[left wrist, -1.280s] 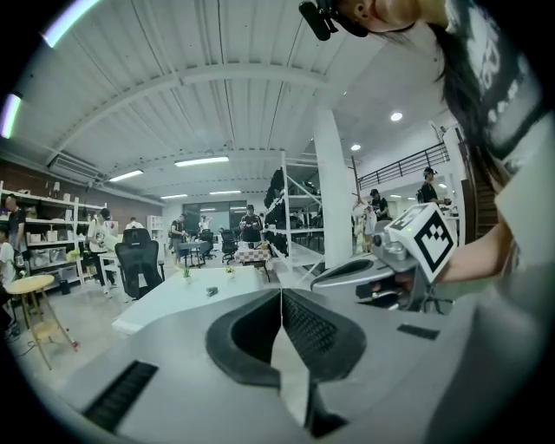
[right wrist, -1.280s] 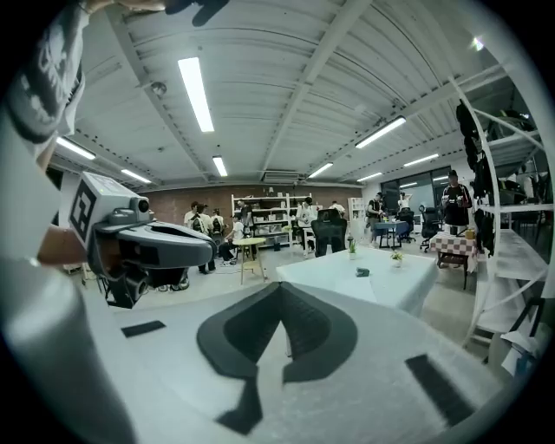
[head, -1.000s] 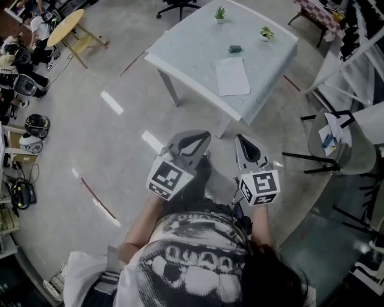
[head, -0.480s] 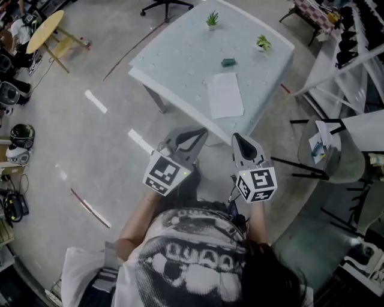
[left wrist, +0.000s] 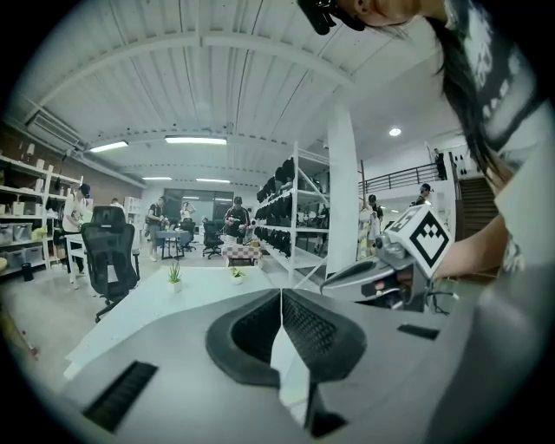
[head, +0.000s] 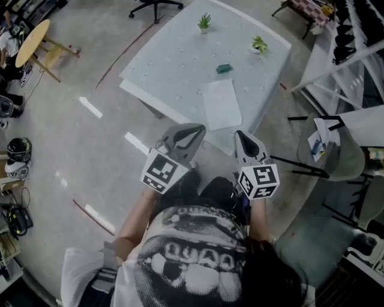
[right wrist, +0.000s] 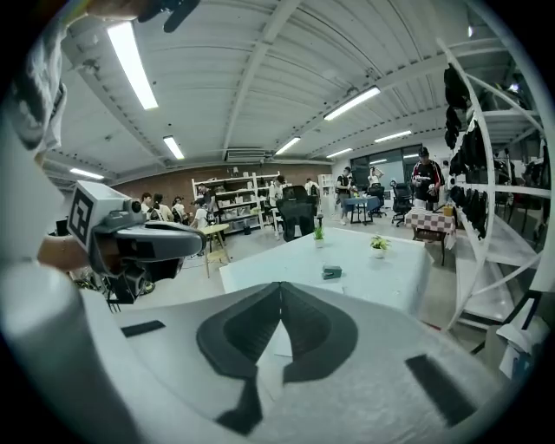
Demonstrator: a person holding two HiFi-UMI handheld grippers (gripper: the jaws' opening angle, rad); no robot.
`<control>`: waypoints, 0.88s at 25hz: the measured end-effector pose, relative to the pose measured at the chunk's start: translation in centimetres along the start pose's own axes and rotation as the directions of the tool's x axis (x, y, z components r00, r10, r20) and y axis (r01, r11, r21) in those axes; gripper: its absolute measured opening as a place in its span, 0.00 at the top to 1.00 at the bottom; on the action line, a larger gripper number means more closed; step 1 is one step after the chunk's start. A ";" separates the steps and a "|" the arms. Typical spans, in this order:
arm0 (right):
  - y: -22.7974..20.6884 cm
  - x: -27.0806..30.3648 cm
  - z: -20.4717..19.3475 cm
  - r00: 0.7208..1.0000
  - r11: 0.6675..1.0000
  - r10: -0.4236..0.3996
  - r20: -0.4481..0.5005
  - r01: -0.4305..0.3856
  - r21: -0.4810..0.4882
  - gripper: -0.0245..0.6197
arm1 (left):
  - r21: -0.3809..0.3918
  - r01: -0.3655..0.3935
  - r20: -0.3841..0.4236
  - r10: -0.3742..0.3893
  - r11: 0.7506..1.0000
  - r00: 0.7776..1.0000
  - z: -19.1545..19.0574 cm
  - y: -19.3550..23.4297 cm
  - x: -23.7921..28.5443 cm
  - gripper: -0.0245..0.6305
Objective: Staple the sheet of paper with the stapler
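A white sheet of paper (head: 222, 105) lies on the pale table (head: 168, 66), near its front edge. The small dark green stapler (head: 224, 68) (right wrist: 331, 272) sits beyond the sheet, apart from it. Both grippers are held in the air in front of the person's chest, short of the table. In the head view my left gripper (head: 195, 128) is shut, and its own view (left wrist: 281, 291) shows the tips meeting with nothing between them. My right gripper (head: 241, 133) (right wrist: 279, 284) is shut too, on nothing, and points at the table's near corner.
Two small potted plants (head: 204, 23) (head: 259, 44) stand at the table's far side. A grey chair with papers on it (head: 327, 144) and metal racks (head: 354, 36) stand on the right. An office chair (head: 155, 6) is behind the table, and a round wooden table (head: 31, 42) is far left.
The person has walked closer to the table, which now lies nearer and lower in the head view. Both grippers travelled forward with the person and stayed shut.
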State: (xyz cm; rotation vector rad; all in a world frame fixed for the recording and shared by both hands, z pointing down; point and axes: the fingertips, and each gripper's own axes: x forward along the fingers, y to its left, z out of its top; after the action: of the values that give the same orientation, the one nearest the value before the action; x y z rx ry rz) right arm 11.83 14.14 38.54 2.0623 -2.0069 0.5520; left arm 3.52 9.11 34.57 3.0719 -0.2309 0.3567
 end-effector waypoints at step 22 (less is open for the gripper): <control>-12.1 11.2 -4.6 0.935 0.962 0.273 -0.228 -0.260 0.084 0.87 | -0.078 -0.321 -0.079 0.315 0.944 0.946 0.4 3.0 8.9 0.96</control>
State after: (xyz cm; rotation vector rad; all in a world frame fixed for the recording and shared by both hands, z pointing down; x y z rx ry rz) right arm 23.35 6.38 48.52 1.6640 -2.1564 0.8663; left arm 11.69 4.89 36.31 2.9239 -0.7242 0.4443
